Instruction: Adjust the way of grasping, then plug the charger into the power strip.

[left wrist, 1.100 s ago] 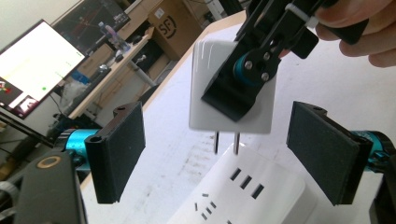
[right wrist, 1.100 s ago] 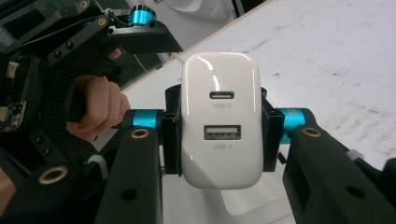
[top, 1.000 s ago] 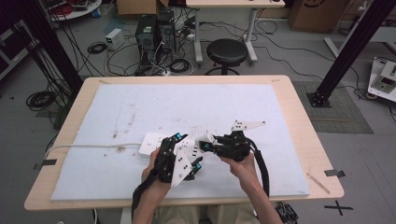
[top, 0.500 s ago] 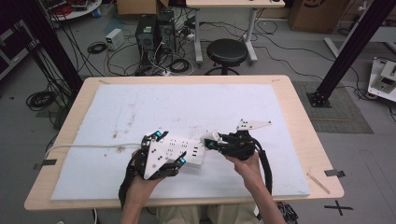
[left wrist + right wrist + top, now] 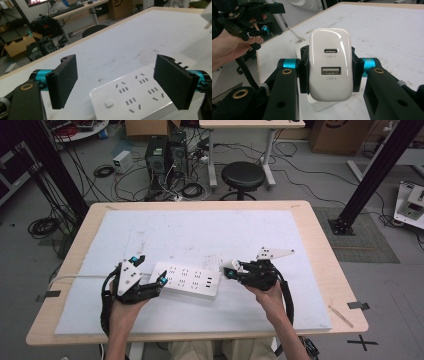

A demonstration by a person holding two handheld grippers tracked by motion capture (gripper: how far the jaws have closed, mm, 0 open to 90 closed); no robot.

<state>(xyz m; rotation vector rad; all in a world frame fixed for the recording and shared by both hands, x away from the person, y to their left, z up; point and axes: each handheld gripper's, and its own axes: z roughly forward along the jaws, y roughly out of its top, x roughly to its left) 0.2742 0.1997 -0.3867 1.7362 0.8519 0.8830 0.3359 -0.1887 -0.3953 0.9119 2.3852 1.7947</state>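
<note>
While the right gripper [image 5: 329, 72] clamps the white USB charger [image 5: 329, 63] by its two flat sides, the charger hangs just above the table's white mat [image 5: 210, 227], near the right end of the white power strip [image 5: 186, 280]. The strip lies flat, left of centre and toward the near edge of the table [image 5: 327, 285].

Handling, as a judgement:
- Charger: a small, rigid, light plastic body with a glossy shell, likely to slip. The flat sides are the correct hold; they leave the port face, marked USB-C and USB-A, and the pin side free. A pin shows on it at the top right corner of the left gripper view.
- Power strip: stiff and light, liable to slide on the mat when pushed. Take it across its narrow width, at the end away from the chosen socket.

Pose:
- Left gripper [image 5: 117, 82]: jaws wide open, one on each side of the strip's left end, pads not touching it. The left hand [image 5: 120, 312] comes in from the near edge, forearm angled toward the centre.
- Right hand [image 5: 267, 297]: holds its gripper roughly level, pointing left toward the strip.
</note>
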